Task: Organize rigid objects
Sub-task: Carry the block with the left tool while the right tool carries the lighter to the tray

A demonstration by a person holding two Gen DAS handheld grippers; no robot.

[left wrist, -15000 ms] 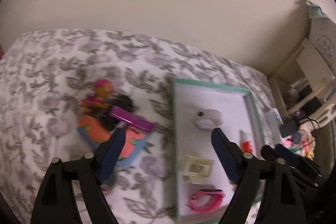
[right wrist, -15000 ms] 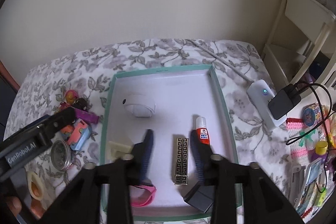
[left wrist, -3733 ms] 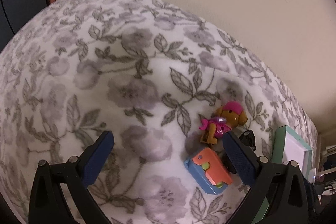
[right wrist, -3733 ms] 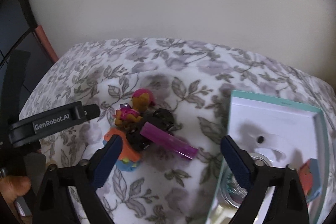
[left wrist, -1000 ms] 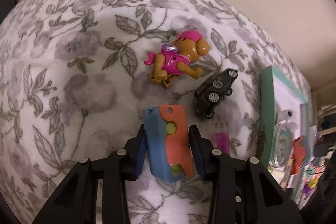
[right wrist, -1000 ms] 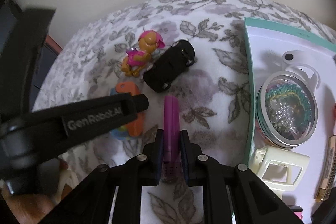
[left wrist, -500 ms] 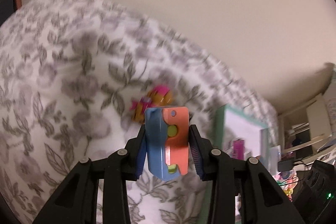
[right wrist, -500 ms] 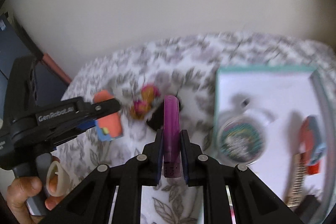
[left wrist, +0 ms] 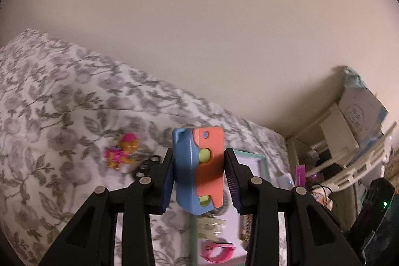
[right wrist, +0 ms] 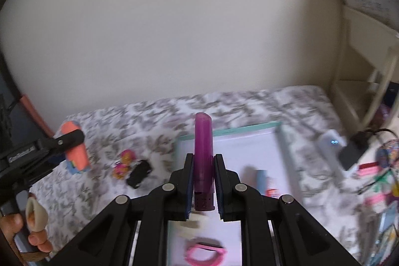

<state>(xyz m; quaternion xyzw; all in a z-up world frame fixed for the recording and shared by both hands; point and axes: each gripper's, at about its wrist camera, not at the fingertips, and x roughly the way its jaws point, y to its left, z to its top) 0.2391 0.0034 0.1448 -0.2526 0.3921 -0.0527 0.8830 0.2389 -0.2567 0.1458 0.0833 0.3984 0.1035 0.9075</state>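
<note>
My left gripper (left wrist: pixel 199 181) is shut on a blue and orange toy block (left wrist: pixel 198 168) and holds it in the air above the flowered bed. The block also shows in the right wrist view (right wrist: pixel 76 148). My right gripper (right wrist: pixel 203 181) is shut on a purple stick (right wrist: pixel 203 156), held upright above the white tray with a teal rim (right wrist: pixel 249 127). The purple stick shows in the left wrist view (left wrist: pixel 300 175) too. A pink and orange dog figure (left wrist: pixel 122 150) and a black toy car (right wrist: pixel 139 173) lie on the bed, left of the tray.
The tray holds a pink band (right wrist: pixel 205 251), a cream frame (right wrist: pixel 190 222) and a blue and red item (right wrist: pixel 264 181). A white power strip (right wrist: pixel 331 141) with a black plug, a cream shelf (right wrist: pixel 369 81) and colourful clutter are at the right. A wall is behind the bed.
Both grippers have closed on their objects, lifted them off the bed and moved right toward the tray. The dog figure and the car stayed on the bed.
</note>
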